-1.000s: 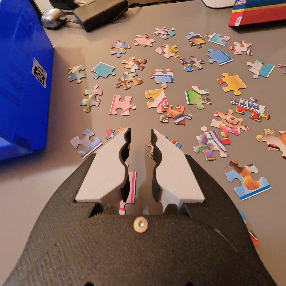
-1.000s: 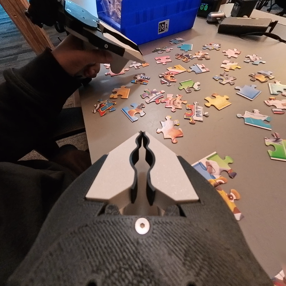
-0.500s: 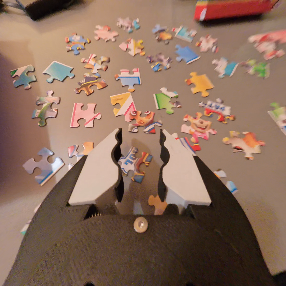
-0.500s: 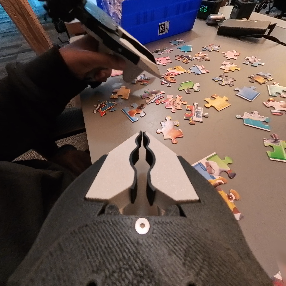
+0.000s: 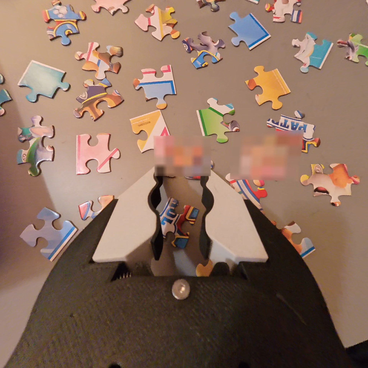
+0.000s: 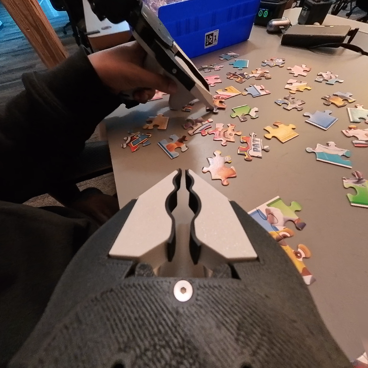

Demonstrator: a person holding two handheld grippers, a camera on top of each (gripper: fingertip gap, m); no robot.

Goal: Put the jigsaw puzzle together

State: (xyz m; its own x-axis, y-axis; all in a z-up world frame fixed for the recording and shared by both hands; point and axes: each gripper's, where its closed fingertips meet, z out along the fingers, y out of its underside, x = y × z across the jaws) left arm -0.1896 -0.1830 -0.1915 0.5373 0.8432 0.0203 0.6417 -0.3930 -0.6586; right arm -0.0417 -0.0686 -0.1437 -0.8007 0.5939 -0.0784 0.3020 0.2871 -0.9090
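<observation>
Left gripper [image 5: 180,175] hung open right over the orange-and-blue puzzle piece [image 6: 219,102], tips down at its near edge, while the right gripper [image 6: 183,171], closed and empty, sat well back.

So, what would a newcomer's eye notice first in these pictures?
First the many colourful puzzle pieces scattered flat over the grey table. Then the left gripper, tilted down with its fingertips at a piece near the table's left edge, and the big blue bin behind it.

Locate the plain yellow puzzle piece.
In the left wrist view the yellow puzzle piece lies flat on the grey table, upper right, right of the green piece.
</observation>
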